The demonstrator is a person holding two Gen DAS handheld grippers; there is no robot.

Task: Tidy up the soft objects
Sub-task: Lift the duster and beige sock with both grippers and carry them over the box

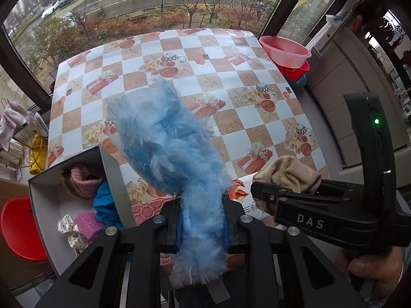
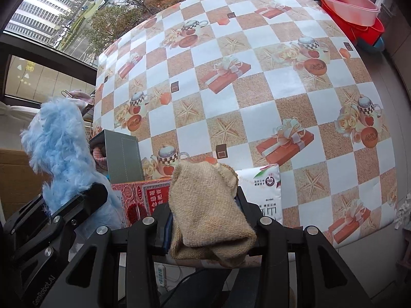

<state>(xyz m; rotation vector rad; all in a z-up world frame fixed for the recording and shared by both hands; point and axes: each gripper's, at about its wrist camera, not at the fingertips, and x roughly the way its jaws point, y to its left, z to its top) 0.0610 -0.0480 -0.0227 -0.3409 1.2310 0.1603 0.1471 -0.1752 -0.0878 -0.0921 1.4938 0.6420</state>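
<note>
My left gripper (image 1: 201,220) is shut on a fluffy light-blue cloth (image 1: 169,148), which hangs above the checked tablecloth (image 1: 231,77). The same blue cloth (image 2: 61,154) shows at the left of the right wrist view. My right gripper (image 2: 208,218) is shut on a beige knitted cloth (image 2: 208,205), also seen as a beige bundle (image 1: 287,174) in the left wrist view, held in the other black tool by a hand (image 1: 370,269). An open grey box (image 1: 51,192) at the lower left holds a pink knit piece (image 1: 82,182), a blue cloth (image 1: 105,202), a pink sponge (image 1: 88,223) and a dotted bow (image 1: 68,231).
Stacked pink and red basins (image 1: 287,54) stand at the table's far right edge. A red round stool (image 1: 18,228) is beside the box. A red printed carton (image 2: 143,200) and a white packet (image 2: 264,192) lie at the table's near edge. Windows lie behind the table.
</note>
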